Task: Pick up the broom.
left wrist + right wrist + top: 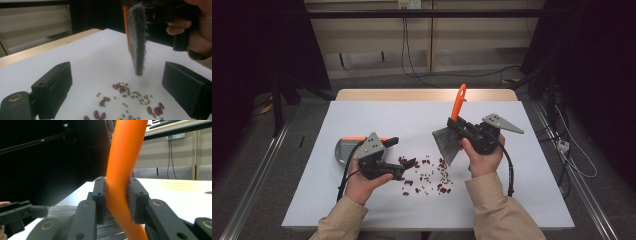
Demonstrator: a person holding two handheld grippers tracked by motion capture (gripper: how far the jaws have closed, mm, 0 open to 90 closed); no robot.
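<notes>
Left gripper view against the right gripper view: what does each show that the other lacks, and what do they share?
Left gripper view: scattered beans on the table between the open left gripper. Right gripper view: the right gripper shut on the brush's orange handle. Both: the brush's grey bristles.

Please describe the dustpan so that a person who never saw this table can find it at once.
Look at the white table and go to its left half, just behind the left gripper. The dustpan lies flat there, partly hidden by that gripper. It is a grey pan with an orange edge, while the brush is held up in the air on the right.
</notes>
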